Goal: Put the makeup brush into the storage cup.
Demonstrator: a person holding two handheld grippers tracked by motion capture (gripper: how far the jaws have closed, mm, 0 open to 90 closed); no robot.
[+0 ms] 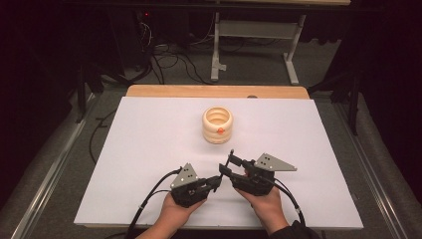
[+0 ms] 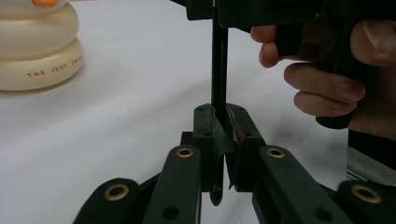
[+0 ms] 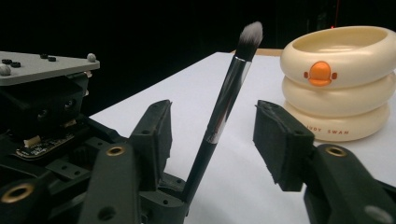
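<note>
Your left gripper (image 2: 223, 140) is clamping its jaws tight on the handle of the makeup brush (image 3: 224, 105) — bristles pointing up. Your right gripper (image 3: 212, 135) is standing half open around that brush, pads either side of the shaft and not touching it. The cream holder (image 1: 217, 124) is sitting on the white table (image 1: 149, 149) beyond both sets of fingertips.

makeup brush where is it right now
The makeup brush stands tilted, its handle end clamped in the left gripper, its shaft between the right gripper's open jaws, near the cream holder.
</note>
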